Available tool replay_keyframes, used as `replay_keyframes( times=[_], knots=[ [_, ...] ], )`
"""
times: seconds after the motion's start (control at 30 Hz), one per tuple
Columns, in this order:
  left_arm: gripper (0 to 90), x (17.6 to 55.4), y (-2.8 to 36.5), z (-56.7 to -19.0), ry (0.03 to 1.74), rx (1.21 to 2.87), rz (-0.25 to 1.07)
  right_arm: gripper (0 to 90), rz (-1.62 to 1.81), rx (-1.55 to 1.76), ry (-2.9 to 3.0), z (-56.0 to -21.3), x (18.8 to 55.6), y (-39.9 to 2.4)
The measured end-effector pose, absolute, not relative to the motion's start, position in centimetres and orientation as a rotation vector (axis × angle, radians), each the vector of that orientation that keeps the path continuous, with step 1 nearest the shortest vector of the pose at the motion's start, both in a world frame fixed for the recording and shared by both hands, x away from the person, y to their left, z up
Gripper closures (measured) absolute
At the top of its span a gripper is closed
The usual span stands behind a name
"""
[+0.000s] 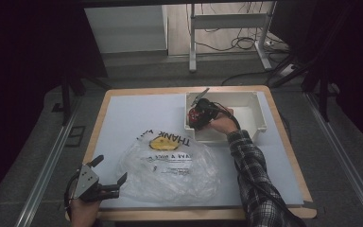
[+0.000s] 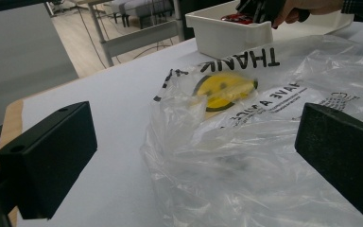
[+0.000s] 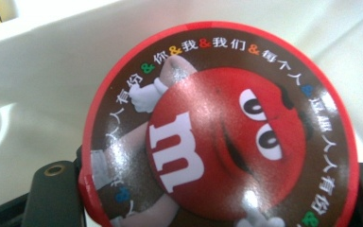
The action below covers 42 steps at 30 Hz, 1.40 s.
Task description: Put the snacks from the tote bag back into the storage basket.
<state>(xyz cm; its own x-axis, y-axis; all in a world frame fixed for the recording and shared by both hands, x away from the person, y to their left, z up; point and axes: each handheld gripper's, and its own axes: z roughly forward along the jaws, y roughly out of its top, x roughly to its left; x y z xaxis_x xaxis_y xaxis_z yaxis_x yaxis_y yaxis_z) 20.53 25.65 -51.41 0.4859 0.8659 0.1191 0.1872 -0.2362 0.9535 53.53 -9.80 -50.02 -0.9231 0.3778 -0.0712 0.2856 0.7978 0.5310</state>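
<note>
A clear plastic bag (image 1: 170, 165) (image 2: 264, 156) printed with "THANK" and a yellow smiley lies crumpled on the white mat, front centre. My left gripper (image 1: 109, 170) (image 2: 194, 161) stands open at the bag's left edge, its black jaws wide apart on either side of the bag's near end without pressing on it. At the back right, inside the white bin (image 1: 246, 94) (image 2: 231, 33) (image 3: 52, 71), my right gripper (image 1: 199, 113) (image 3: 212, 189) is shut on a round red M&M's tin (image 1: 196, 117) (image 2: 236, 18) (image 3: 217, 127). The tin's lid faces the right gripper view and hides most of the jaws.
The white mat (image 1: 127, 118) covers a wooden table (image 1: 283, 142) with its edges showing all around. Beyond the far edge stand metal desk legs (image 1: 192, 42) and loose cables (image 1: 236, 45) on the floor. Metal rails run along both sides of the table.
</note>
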Motion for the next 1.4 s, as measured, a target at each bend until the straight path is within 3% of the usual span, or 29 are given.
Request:
replay_keyframes(
  times=[0.67,0.93,1.4],
  knots=[
    [0.0,20.52,25.61,-51.42,0.906,1.718,0.838,24.8,0.859,0.566,2.783,-50.45,53.79,-10.06],
    [0.0,20.52,25.59,-51.43,0.906,1.72,0.838,14.3,0.883,0.619,2.791,-50.29,54.0,-10.13],
    [0.0,20.52,25.57,-51.44,0.906,1.723,0.84,8.7,0.913,0.605,2.759,-49.8,53.45,-10.21]
  ],
)
